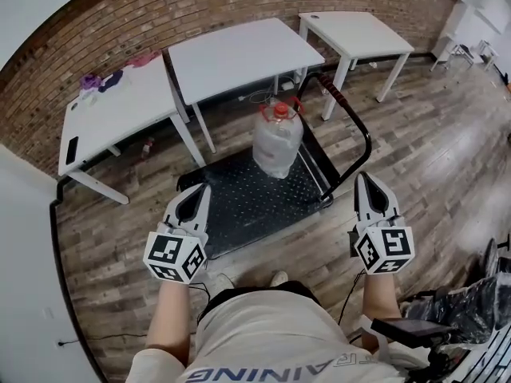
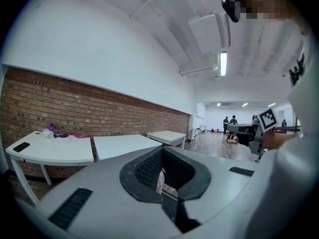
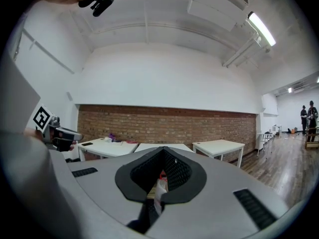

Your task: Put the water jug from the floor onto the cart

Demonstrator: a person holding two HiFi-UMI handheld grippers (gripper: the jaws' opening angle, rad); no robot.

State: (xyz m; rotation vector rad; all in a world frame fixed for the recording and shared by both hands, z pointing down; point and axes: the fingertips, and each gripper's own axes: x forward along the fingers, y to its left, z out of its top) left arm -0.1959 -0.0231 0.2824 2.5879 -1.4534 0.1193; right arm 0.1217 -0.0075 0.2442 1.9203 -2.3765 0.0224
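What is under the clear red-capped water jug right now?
The clear red-capped water jug stands upright on the black studded cart deck, near its handle end. The deck patch beneath its base is covered.

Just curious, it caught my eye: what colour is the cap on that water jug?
Red; the cap shows best in the head view.

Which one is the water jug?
Find the brick wall, then the middle white table before it. In front lies a black cart; the water jug stands upright on its deck, big and see-through, with a red cap and handle.
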